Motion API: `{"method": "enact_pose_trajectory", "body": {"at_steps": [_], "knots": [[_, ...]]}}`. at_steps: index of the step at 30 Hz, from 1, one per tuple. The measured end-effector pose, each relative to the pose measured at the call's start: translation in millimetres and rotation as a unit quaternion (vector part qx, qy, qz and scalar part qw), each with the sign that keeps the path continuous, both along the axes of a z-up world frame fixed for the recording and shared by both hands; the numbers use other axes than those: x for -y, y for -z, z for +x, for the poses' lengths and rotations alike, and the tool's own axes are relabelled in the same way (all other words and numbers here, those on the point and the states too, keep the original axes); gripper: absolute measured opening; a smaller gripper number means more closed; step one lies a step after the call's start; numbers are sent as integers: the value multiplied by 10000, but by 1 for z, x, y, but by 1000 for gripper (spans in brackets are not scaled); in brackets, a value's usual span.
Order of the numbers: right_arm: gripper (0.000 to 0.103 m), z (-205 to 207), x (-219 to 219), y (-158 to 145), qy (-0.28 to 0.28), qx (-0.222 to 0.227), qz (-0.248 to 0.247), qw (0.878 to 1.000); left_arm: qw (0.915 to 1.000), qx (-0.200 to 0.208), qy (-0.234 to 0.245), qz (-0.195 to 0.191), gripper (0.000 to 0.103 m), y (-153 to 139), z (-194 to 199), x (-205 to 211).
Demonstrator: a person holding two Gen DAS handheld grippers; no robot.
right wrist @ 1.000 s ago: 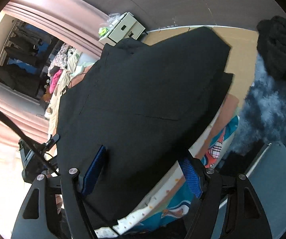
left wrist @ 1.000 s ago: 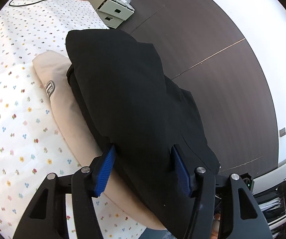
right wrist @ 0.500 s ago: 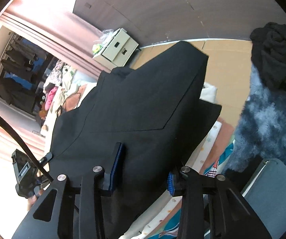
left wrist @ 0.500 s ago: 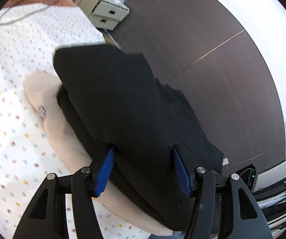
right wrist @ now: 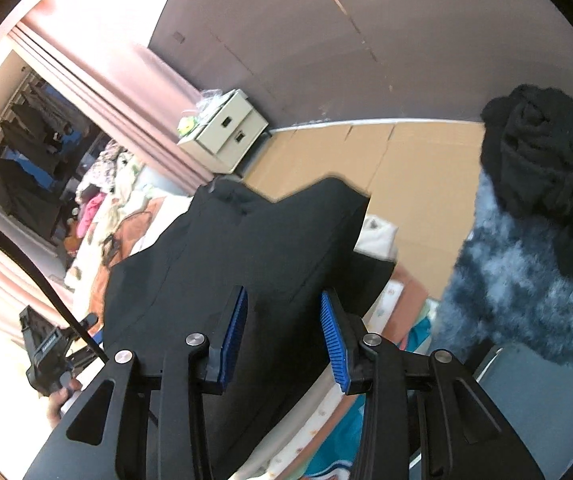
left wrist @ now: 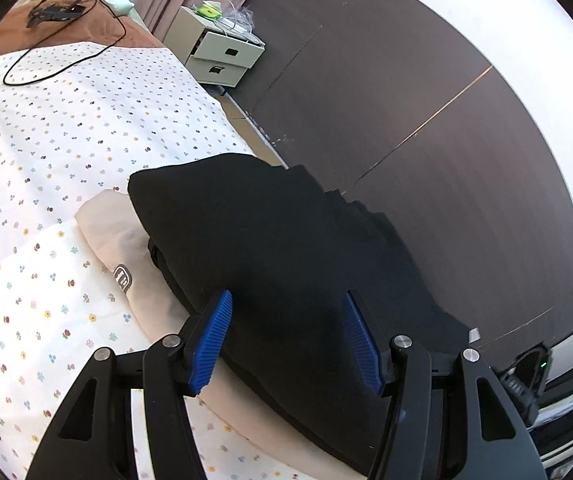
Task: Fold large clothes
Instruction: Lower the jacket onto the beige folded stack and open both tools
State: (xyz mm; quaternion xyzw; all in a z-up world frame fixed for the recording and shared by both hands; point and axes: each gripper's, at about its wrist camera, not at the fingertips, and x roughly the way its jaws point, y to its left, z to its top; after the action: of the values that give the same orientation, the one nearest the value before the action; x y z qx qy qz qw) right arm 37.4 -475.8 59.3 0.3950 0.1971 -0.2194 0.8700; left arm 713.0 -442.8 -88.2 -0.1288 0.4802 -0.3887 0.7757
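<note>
You have the black garment (left wrist: 286, 248) lying folded on top of a cream garment (left wrist: 126, 256) on the flowered bed (left wrist: 38, 152), close to the bed's edge, so the folded pieces seem to be gathering into one stack. In the left wrist view your left tongs (left wrist: 286, 332) stand spread wide, the blue pads on either side of the near end of the black cloth at 6 o'clock; nothing is pinched between them, and they look placed to steady or press the fold rather than lift it. In the right wrist view your right tongs (right wrist: 282, 332) are also parted, though narrower, with the black cloth filling the gap between the pads; the pads do not appear to bite it, so read that hand as released too. A drawer unit (left wrist: 222, 56) sits by the wall at 12 o'clock, and a fuzzy grey-blue heap (right wrist: 526, 280) topped by dark knitwear is at 3 o'clock in the right view. Compared with a second ago, your right tongs have drawn noticeably closer together, while the left ones keep the same wide spread. The left view has also pulled back, since the garment now sits lower and smaller with more bed showing beyond it.
</note>
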Motion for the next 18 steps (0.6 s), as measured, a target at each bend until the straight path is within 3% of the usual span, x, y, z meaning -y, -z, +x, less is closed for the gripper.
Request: {"method": "enact_pose_trajectory", "body": {"at_steps": [1, 4, 10, 18], "knots": [[18, 1, 0, -1, 26, -17, -58, 10000, 10000, 20, -8, 52, 58, 2, -3, -1], [10, 8, 6, 3, 81, -122, -83, 9999, 9998, -65, -49, 161, 58, 14, 7, 6], [10, 9, 7, 11, 474, -376, -58, 9982, 9991, -34, -87, 418, 58, 9, 16, 10], [13, -14, -29, -25, 362, -403, -166, 9984, 9997, -177, -168, 89, 58, -17, -9, -29]]}}
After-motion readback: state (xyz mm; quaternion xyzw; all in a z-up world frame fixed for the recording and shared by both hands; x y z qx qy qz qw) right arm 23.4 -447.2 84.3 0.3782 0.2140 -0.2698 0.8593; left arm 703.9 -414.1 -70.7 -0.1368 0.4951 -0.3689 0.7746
